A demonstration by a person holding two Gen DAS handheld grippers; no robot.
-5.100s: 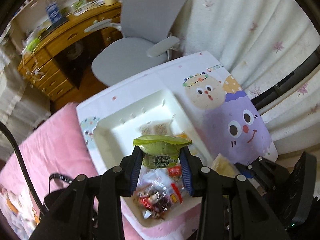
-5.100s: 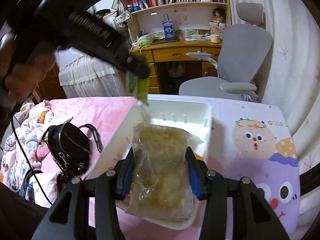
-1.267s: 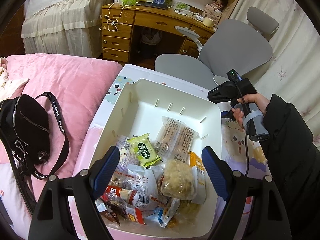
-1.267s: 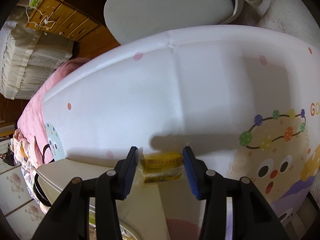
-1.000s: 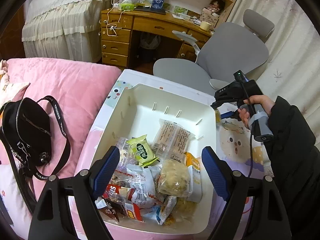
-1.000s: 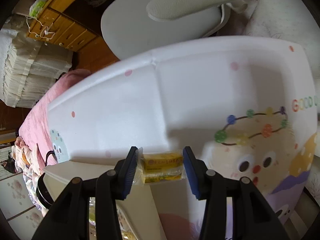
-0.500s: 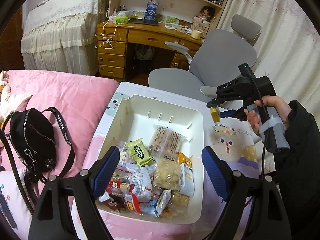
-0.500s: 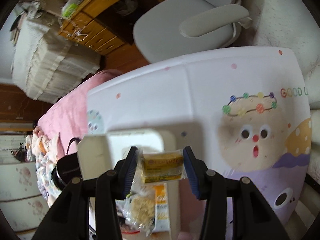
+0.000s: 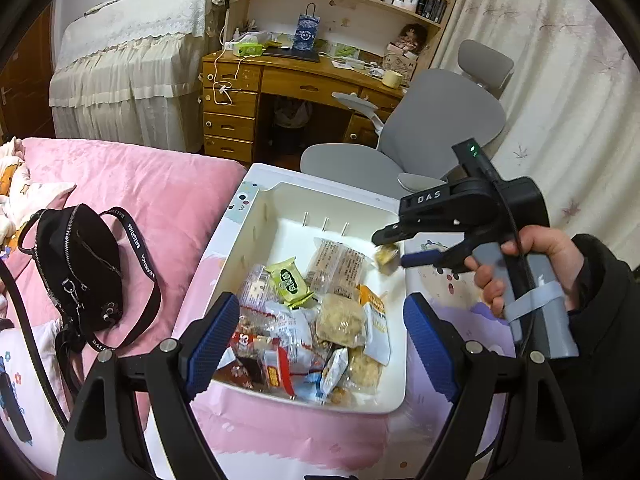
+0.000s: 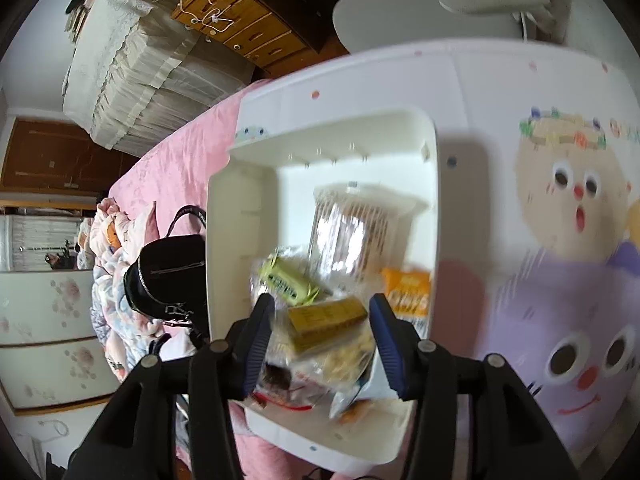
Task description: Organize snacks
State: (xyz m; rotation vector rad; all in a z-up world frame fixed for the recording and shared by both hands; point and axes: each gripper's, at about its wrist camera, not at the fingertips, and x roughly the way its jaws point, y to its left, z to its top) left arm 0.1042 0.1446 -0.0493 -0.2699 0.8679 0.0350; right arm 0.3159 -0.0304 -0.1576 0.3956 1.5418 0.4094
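A white bin (image 9: 280,208) on the cartoon-print table holds several wrapped snacks, among them a green packet (image 9: 289,280) and a long clear biscuit pack (image 9: 336,264). My left gripper (image 9: 320,332) is open and empty above the bin's near end. My right gripper (image 10: 322,322) has its jaws apart over the bin; a small yellow snack (image 10: 326,318) sits tilted between them, not pinched, blurred. In the left wrist view the right gripper (image 9: 394,250) hangs over the bin's right rim with the yellow snack (image 9: 386,258) at its tips.
A black bag (image 9: 76,276) lies on the pink bed left of the bin. A grey office chair (image 9: 420,140) and a wooden desk (image 9: 288,92) stand behind the table. The cartoon tablecloth (image 10: 560,240) spreads to the right of the bin.
My right gripper swung from the table over the bin and its jaws opened wider, so the yellow snack is loose and tilting. My left gripper pulled back and up, staying open.
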